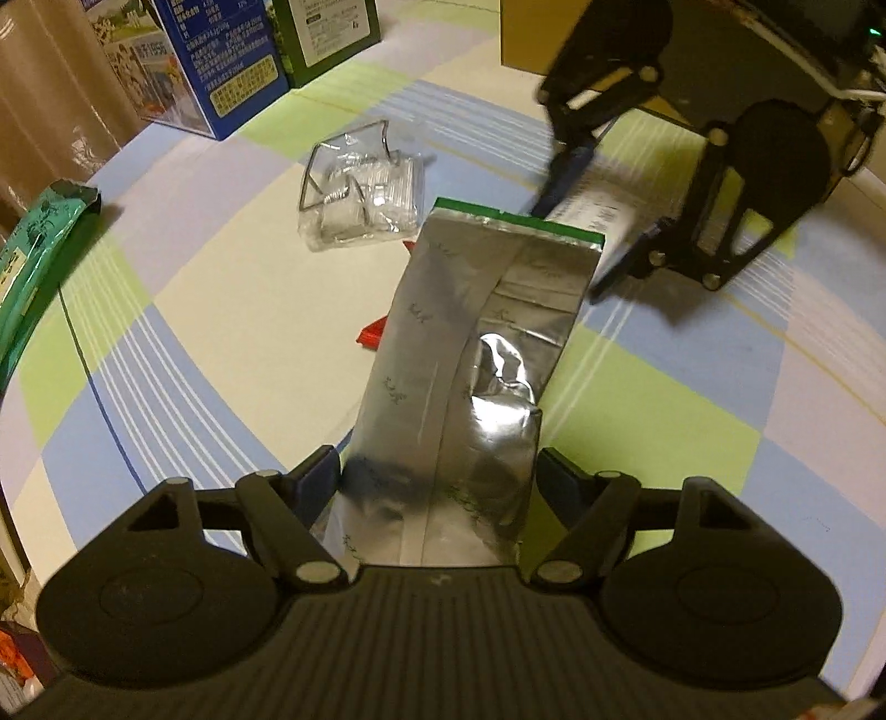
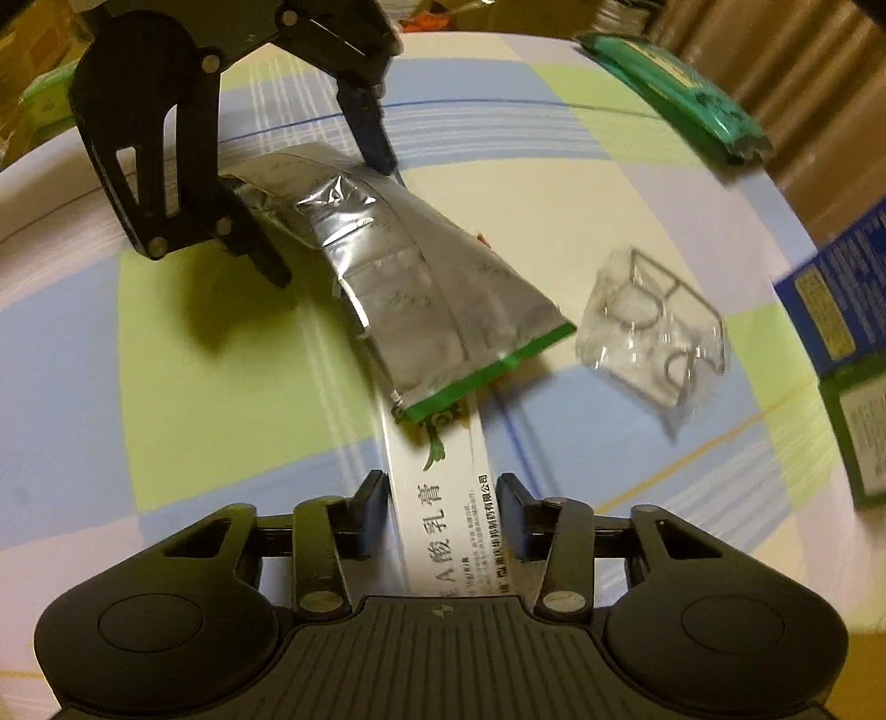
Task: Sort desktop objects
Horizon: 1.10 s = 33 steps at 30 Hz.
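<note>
A silver foil pouch (image 1: 443,343) with a green end strip lies on the chequered tablecloth (image 1: 194,310). My left gripper (image 1: 437,471) stands over its near end, both pads against its sides, and the foil is creased by the right pad. In the right wrist view the same pouch (image 2: 421,266) overlaps the far end of a long white carton (image 2: 443,509) with printed text. My right gripper (image 2: 440,493) is shut on that carton, a finger on each long side. The left wrist view shows the carton (image 1: 598,207) past the pouch, between the right gripper's fingers.
A clear plastic bag with a wire piece inside (image 1: 360,188) lies beyond the pouch. A red item (image 1: 371,335) peeks out from under the pouch. A green packet (image 1: 33,260) sits at the table's left edge. A blue box (image 1: 221,66) and a green box (image 1: 332,33) stand at the back.
</note>
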Motion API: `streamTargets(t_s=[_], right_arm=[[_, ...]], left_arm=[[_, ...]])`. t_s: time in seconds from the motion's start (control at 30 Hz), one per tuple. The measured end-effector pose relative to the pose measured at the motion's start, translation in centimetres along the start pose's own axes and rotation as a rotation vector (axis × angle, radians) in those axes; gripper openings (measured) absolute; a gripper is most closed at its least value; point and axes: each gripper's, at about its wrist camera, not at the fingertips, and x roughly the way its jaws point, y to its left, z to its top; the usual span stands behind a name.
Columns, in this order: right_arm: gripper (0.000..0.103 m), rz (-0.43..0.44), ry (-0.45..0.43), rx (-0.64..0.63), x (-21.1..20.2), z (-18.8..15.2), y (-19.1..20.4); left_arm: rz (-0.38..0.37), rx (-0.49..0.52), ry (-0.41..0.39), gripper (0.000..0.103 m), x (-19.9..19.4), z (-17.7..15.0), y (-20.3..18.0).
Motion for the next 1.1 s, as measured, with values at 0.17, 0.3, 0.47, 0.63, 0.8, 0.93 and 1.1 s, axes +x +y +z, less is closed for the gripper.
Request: streamTargets(t_s=[0.17,0.3,0.47,0.63,0.8,0.93,1.1], right_arm=[[0.036,0.006,0.033,0.159,-1.4,-1.2,1.5],[0.035,0.012,0.06,0.328,-2.8,-3.1,3.4],[0.035,0.022,0.066,0.539,-4.9,-6.1,5.7],[0.035,-0.011,0.064,0.67,-6.9,-8.9,8.5],[0.035,-0.068,0.048,0.774,-8.5,-11.6,10.5],[0.035,-0.083,0.024,0.842,-9.3,-13.2,11.4],[0.035,-0.114,-0.024,0.878,-9.7,-13.9,11.8]], left_arm=[[-0.002,-0.087,0.038,0.052,-0.2,0.1,-1.0],[-0.025,-0.171,0.073,0.045,-0.8,-0.3,-3.2],[-0.053,-0.298,0.111,0.044,-2.2,-1.3,-7.4],[-0.07,-0.392,0.128,0.044,-3.6,-2.4,-12.5],[-0.083,-0.407,0.097,0.049,-4.9,-2.7,-16.8],[-0.057,-0.419,0.069,0.06,-5.1,-2.3,-17.8],[-0.023,-0.459,0.055,0.066,-3.7,-1.7,-17.8]])
